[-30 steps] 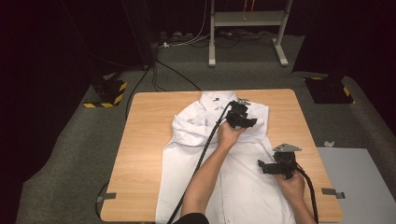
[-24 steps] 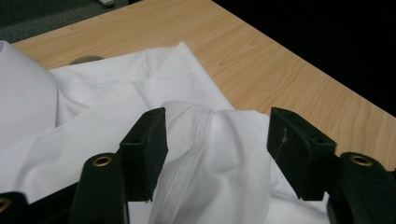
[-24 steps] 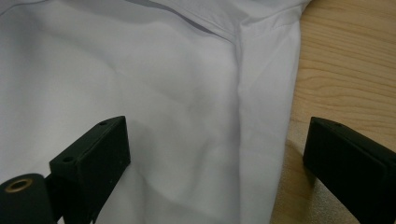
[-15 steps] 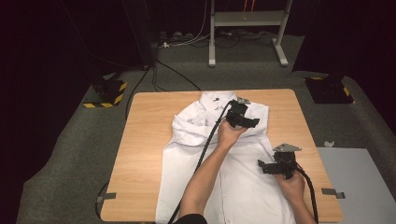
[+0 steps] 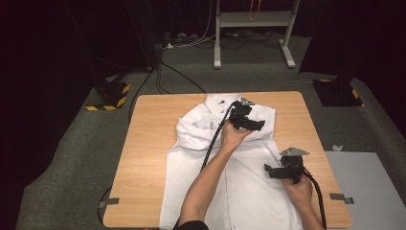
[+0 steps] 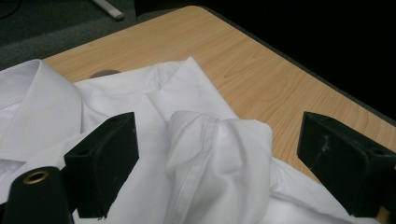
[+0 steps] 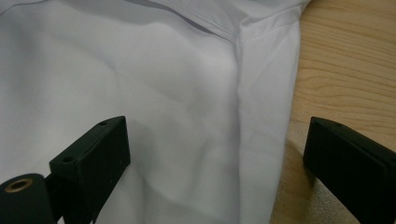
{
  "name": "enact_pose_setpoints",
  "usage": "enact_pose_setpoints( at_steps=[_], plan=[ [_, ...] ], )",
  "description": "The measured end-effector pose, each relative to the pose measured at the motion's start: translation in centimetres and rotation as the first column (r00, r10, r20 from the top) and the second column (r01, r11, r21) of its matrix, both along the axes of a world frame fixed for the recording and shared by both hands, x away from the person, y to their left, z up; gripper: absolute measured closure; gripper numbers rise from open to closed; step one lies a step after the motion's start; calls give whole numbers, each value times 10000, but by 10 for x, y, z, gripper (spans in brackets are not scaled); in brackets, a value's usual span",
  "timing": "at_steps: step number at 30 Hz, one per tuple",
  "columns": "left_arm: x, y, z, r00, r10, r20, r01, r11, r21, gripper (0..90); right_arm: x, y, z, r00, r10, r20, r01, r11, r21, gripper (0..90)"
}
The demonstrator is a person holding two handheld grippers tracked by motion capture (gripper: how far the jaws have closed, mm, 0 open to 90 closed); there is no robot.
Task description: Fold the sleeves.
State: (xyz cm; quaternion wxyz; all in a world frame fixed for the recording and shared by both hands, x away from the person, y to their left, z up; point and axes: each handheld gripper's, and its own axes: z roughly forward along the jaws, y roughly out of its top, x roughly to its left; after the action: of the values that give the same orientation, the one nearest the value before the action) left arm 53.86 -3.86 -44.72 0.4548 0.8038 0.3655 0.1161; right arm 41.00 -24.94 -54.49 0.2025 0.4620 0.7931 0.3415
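Left hand-held gripper point(image 6: 219, 172) newly parted over shirt point(image 6: 219, 158)

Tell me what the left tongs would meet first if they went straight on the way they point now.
Most likely the bunched sleeve cuff of the white shirt, which sits between the open jaws of the left tongs; they have just been opening. The wooden table lies beyond. Depth is hard to judge.

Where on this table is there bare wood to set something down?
The widest bare strip of the table runs along its left side, beside the shirt. A narrower strip lies right of the shirt, near the right claw. The middle is crowded with shirt and both hands.
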Motion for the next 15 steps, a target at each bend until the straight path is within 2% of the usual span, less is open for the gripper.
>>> enact_pose_setpoints(
  at_steps=[7,11,15],
  plan=[
    [-4,7,5,9999,90,118,-90,10000,13,91,0,0,0,10000,0,-5,0,10000,-7,70],
    [-5,11,7,9997,196,139,-199,9995,224,70,0,0,0,10000,-2,-2,2,10000,-11,70],
    [-6,16,9,9995,244,182,-248,9995,212,59,0,0,0,10000,-4,-7,4,10000,-9,70]
  ],
)
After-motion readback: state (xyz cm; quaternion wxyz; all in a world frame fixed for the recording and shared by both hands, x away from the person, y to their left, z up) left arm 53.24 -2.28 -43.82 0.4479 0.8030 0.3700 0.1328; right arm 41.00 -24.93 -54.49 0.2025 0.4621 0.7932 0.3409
